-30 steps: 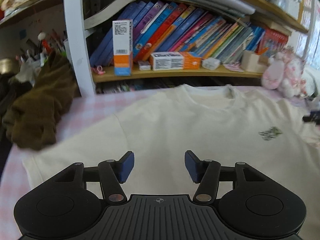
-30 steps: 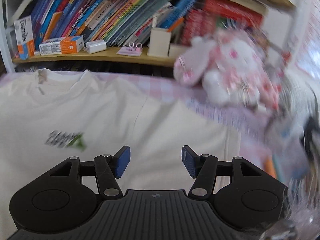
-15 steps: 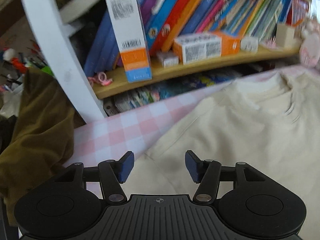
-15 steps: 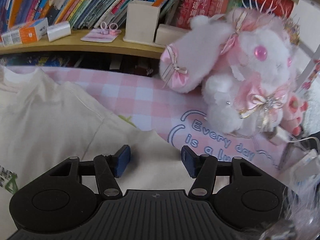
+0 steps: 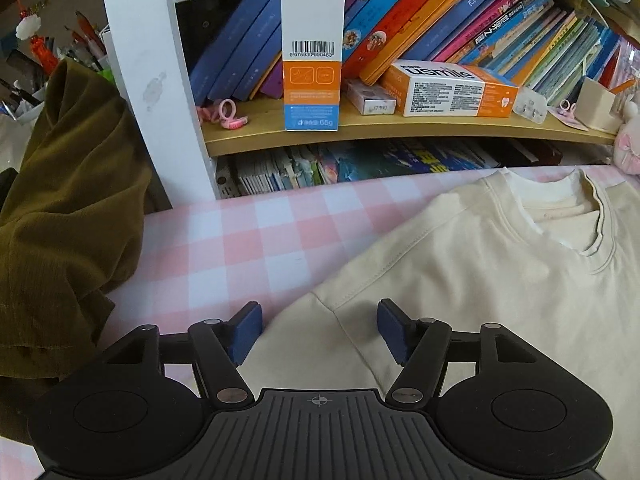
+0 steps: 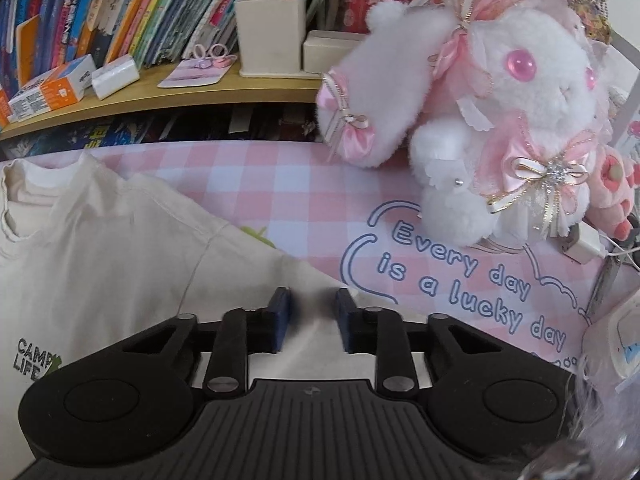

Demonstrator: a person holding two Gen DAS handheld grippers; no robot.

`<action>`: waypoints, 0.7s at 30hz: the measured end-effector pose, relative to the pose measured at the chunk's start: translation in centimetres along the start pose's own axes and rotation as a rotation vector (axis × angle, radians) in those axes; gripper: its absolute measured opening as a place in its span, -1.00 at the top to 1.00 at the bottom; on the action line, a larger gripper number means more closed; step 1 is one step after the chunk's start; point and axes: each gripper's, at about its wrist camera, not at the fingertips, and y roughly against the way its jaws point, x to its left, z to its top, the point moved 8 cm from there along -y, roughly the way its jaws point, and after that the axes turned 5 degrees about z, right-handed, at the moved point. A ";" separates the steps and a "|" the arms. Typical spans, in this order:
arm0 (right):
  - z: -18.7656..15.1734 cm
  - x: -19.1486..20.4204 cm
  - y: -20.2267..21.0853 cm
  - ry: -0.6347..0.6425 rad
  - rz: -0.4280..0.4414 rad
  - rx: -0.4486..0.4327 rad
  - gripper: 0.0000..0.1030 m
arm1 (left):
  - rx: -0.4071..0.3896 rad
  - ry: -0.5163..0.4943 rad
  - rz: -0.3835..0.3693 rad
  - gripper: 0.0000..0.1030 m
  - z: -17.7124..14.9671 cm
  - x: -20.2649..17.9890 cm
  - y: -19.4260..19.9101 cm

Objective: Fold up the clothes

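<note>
A cream T-shirt (image 5: 500,272) lies flat, front up, on a pink checked cloth (image 5: 248,248). It also shows in the right wrist view (image 6: 104,248), with a "CAMP LIFE" print at the lower left. My left gripper (image 5: 319,330) is open, its blue pads straddling the shirt's sleeve seam at the shoulder edge. My right gripper (image 6: 313,318) has its jaws narrowed around the top edge of the other sleeve, with a gap still showing between the pads.
A bookshelf (image 5: 400,128) with books and boxes runs along the back. An olive-brown garment (image 5: 60,208) is heaped at the left. A white and pink plush rabbit (image 6: 500,112) sits on the cloth at the right, with cables and small devices (image 6: 616,336) beside it.
Both grippers moved outward and forward from the shirt's chest to its shoulders. The right gripper's jaws have narrowed over the sleeve edge. The left stays wide open.
</note>
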 end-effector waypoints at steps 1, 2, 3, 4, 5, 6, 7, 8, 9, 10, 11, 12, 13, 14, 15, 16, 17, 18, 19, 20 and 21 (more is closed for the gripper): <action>0.0 -0.1 0.0 -0.007 -0.010 -0.003 0.80 | 0.002 0.007 0.004 -0.15 0.0 -0.1 0.0; 0.0 -0.1 0.0 -0.012 -0.022 -0.005 0.84 | 0.003 0.019 0.015 -0.12 0.0 -0.2 0.1; 0.0 -0.1 0.0 -0.017 -0.034 -0.008 0.85 | 0.004 0.030 0.026 -0.05 -0.1 -0.4 0.3; 0.0 0.0 0.0 -0.018 -0.046 -0.011 0.88 | 0.004 0.038 0.036 0.02 -0.1 -0.7 0.4; 0.0 0.2 0.0 -0.018 -0.058 -0.013 0.90 | 0.006 0.035 0.038 0.06 0.0 -0.9 0.5; 0.1 0.4 -0.1 -0.012 -0.072 -0.016 0.91 | 0.009 0.029 0.036 0.15 0.1 -1.1 0.5; 0.1 0.5 -0.1 -0.005 -0.085 -0.018 0.93 | 0.012 0.023 0.034 0.30 0.2 -1.3 0.5; 0.2 0.7 -0.2 0.009 -0.100 -0.018 0.95 | 0.015 0.017 0.032 0.39 0.3 -1.4 0.5; 0.3 0.9 -0.2 0.024 -0.114 -0.017 0.95 | 0.018 0.003 0.031 0.57 0.4 -1.7 0.5; 0.3 1.0 -0.3 0.037 -0.125 -0.017 0.95 | 0.021 -0.015 0.032 0.77 0.6 -2.0 0.4; 0.4 0.9 -0.4 0.043 -0.133 -0.020 0.96 | 0.024 -0.032 0.032 0.81 0.7 -2.3 0.3; 0.5 0.9 -0.5 0.049 -0.141 -0.023 0.96 | 0.026 -0.049 0.033 0.83 0.9 -2.5 0.3; 0.6 0.9 -0.6 0.055 -0.149 -0.026 0.96 | 0.024 -0.058 0.039 0.84 1.0 -2.7 0.1; 0.6 0.8 -0.6 0.060 -0.157 -0.031 0.96 | 0.019 -0.062 0.049 0.84 1.1 -2.7 0.0; 0.7 0.7 -0.7 0.066 -0.163 -0.035 0.96 | 0.015 -0.057 0.053 0.84 1.3 -2.7 -0.2; 0.9 0.6 -0.8 0.072 -0.171 -0.037 0.96 | 0.011 -0.044 0.053 0.84 1.4 -2.5 -0.3; 1.0 0.5 -0.9 0.077 -0.178 -0.040 0.96 | 0.007 -0.031 0.055 0.84 1.5 -2.4 -0.4; 1.3 0.4 -1.1 0.078 -0.184 -0.040 0.96 | 0.002 -0.019 0.059 0.84 1.6 -2.3 -0.6; 1.5 0.2 -1.3 0.074 -0.190 -0.041 0.96 | -0.002 -0.022 0.071 0.84 1.8 -2.3 -0.7; 1.9 -0.1 -1.5 0.067 -0.194 -0.043 0.96 | -0.007 -0.031 0.089 0.84 1.9 -2.4 -0.9; 2.2 -0.4 -1.7 0.060 -0.199 -0.046 0.96 | -0.011 -0.040 0.106 0.84 2.1 -2.5 -1.0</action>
